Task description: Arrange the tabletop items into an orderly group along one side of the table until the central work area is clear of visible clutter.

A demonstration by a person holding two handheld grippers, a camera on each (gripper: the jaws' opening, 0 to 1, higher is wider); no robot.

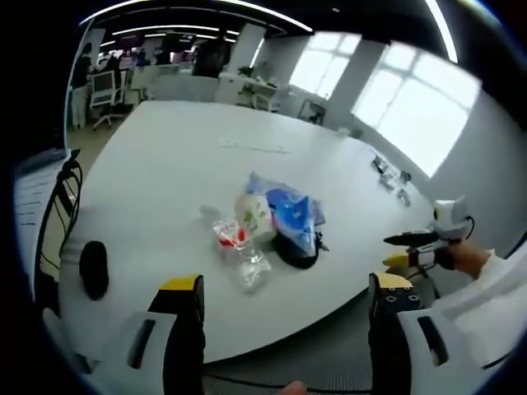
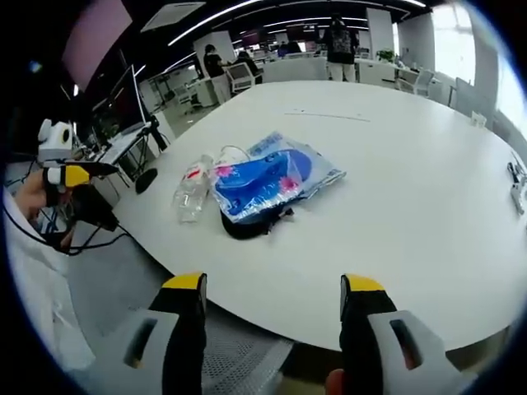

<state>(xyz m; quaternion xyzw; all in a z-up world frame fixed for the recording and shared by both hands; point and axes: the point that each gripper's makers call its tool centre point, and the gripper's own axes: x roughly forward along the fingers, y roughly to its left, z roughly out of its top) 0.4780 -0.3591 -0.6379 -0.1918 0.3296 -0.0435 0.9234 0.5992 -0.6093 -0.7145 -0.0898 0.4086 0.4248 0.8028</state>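
Left claw: the left gripper point(image 1: 284, 309) hangs off the near edge of the table point(image 1: 165, 173), jaws spread wide, nothing between them.
Right claw: the right gripper point(image 2: 272, 309) is likewise released and empty, off the table's edge on its own side; it also shows at the right of the left gripper view, held by a sleeved hand point(image 1: 469, 257).
Clutter: one loose heap near the table's edge, well apart from both claws, with neither touching it.
Heap, right gripper view: a blue plastic bag point(image 2: 263, 181) lies over a black object point(image 2: 247, 224); a clear plastic bottle point(image 2: 193, 194) with a red label lies on its side just beside the bag.
Heap, left gripper view: a whitish round item point(image 1: 254, 216) rests against the bag, and crumpled clear wrapping point(image 1: 247, 267) lies nearest the edge. What the round item is cannot be told.
Stragglers: a dark flat object point(image 1: 93, 268) lies apart at the table's left edge; small items point(image 1: 391, 177) sit on the far right side.
Step in hand: approach, judged; nothing is gripped yet.
Doing it well: likely start with the bottle, since it is rigid and lies free of the pile. Close across its body, not along it, or it may roll. The bag looks slack, so pinch a gathered fold and steady the black object with the other claw.
Risk: dragging the bag could scatter what lies under it.
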